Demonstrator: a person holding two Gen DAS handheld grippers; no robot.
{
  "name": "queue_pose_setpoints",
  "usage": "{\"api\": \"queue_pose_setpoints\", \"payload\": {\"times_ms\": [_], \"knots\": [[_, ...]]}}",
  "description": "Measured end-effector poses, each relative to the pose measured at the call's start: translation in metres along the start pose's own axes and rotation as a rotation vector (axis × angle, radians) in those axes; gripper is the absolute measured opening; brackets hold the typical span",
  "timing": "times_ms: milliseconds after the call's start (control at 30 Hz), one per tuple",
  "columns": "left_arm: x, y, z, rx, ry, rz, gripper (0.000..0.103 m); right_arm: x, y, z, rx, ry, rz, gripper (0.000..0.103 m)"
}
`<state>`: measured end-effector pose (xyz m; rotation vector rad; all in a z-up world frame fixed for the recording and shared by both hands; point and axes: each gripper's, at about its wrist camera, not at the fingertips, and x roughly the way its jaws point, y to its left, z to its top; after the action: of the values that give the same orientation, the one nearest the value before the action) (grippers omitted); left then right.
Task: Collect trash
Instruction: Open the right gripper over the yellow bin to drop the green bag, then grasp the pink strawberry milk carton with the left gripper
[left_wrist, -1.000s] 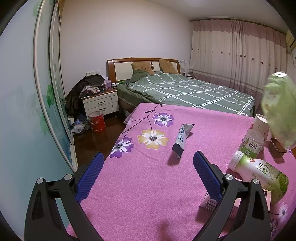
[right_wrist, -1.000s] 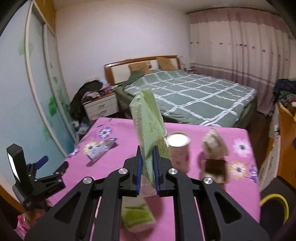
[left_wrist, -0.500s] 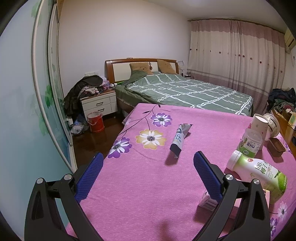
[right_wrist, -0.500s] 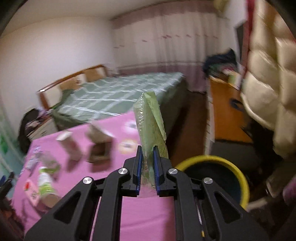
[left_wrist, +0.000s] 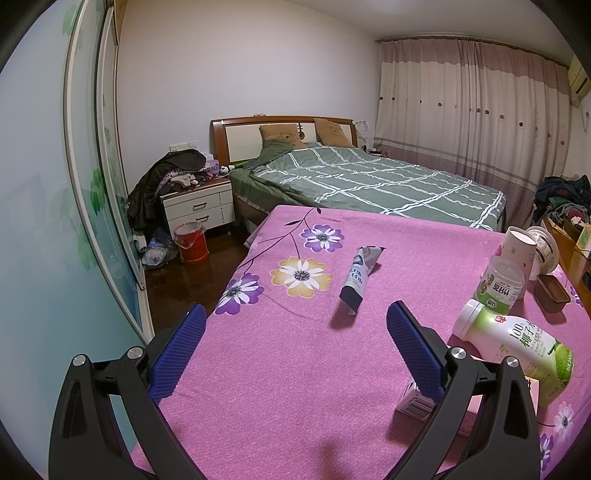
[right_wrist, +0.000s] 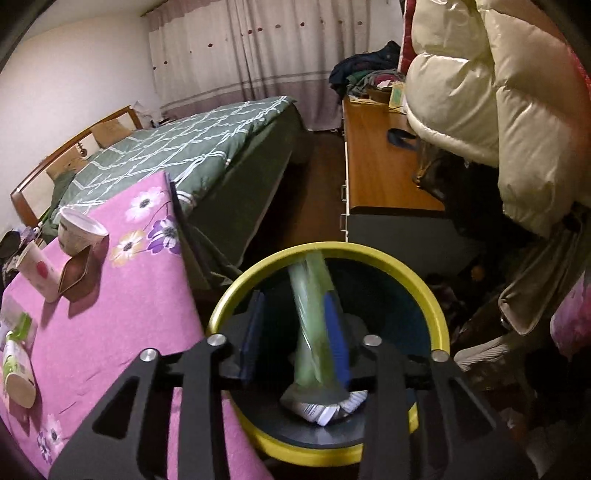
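My right gripper (right_wrist: 295, 321) is open above the yellow-rimmed trash bin (right_wrist: 424, 291). The green wrapper (right_wrist: 312, 321) is blurred between the parted jaws, dropping into the bin, where other trash (right_wrist: 321, 406) lies. My left gripper (left_wrist: 291, 332) is open and empty, low over the pink flowered cloth (left_wrist: 288, 387). On the cloth lie a blue-white tube packet (left_wrist: 358, 277), a green-white bottle on its side (left_wrist: 517, 343), a small green jar (left_wrist: 502, 284), a paper cup (left_wrist: 517, 247), a brown tray (left_wrist: 552, 293) and a small carton (left_wrist: 415, 402) behind my right finger.
A green plaid bed (left_wrist: 369, 181) stands behind the pink surface. A nightstand (left_wrist: 199, 206) with clothes and a red bucket (left_wrist: 191, 242) are at the left. A wooden desk (right_wrist: 376, 162) and a cream puffy jacket (right_wrist: 498, 92) are right of the bin.
My right gripper swung from the pink surface over to the bin, then opened and let go of the green wrapper. The left gripper has barely moved.
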<state>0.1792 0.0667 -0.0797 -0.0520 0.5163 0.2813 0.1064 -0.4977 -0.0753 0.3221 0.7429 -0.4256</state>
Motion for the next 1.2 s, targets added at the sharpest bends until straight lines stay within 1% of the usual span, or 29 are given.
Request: {"api": "queue_pose_setpoints", "payload": {"times_ms": [67,133,267,400,500,600,633,667,767,833,867,967,1033,1133,1200], "knots": [[0.000,0.000,0.000,0.001,-0.001,0.000,0.097,0.000,0.004,0.003,0.012,-0.003,0.018,0.033],[0.000,0.000,0.000,0.003,-0.002,0.001,0.097,-0.001,0.017,0.006,0.009,-0.015,0.046,0.033],[-0.001,0.001,0.000,0.004,-0.010,0.005,0.097,0.004,0.057,0.015,-0.021,-0.046,0.119,0.034],[-0.007,-0.003,-0.001,0.016,-0.027,0.017,0.097,0.008,0.110,0.015,-0.093,-0.066,0.205,0.034],[-0.025,-0.016,-0.006,0.052,-0.030,-0.020,0.097,0.010,0.134,0.006,-0.176,-0.069,0.197,0.035],[-0.047,-0.039,-0.013,0.090,-0.005,-0.099,0.097,0.015,0.139,0.000,-0.208,-0.053,0.181,0.038],[-0.056,-0.052,-0.018,0.111,0.010,-0.141,0.097,0.017,0.139,-0.001,-0.206,-0.047,0.185,0.038],[-0.061,-0.060,-0.021,0.126,0.013,-0.161,0.097,0.017,0.138,-0.001,-0.199,-0.039,0.193,0.038],[-0.074,-0.093,-0.034,0.203,0.030,-0.197,0.097,0.016,0.138,-0.001,-0.196,-0.044,0.198,0.038],[-0.075,-0.106,-0.039,0.231,0.041,-0.214,0.097,0.015,0.139,-0.003,-0.202,-0.044,0.200,0.039],[-0.074,-0.114,-0.042,0.246,0.060,-0.226,0.097,0.017,0.139,-0.004,-0.203,-0.042,0.200,0.039],[-0.067,-0.126,-0.048,0.268,0.110,-0.234,0.097,0.017,0.139,-0.004,-0.204,-0.042,0.202,0.039],[-0.062,-0.126,-0.048,0.263,0.121,-0.222,0.097,0.017,0.138,-0.004,-0.199,-0.041,0.204,0.040],[-0.047,-0.120,-0.050,0.258,0.195,-0.196,0.097,0.016,0.138,-0.004,-0.194,-0.042,0.208,0.040],[-0.042,-0.113,-0.051,0.236,0.219,-0.189,0.097,0.016,0.138,-0.004,-0.191,-0.043,0.210,0.040]]}}
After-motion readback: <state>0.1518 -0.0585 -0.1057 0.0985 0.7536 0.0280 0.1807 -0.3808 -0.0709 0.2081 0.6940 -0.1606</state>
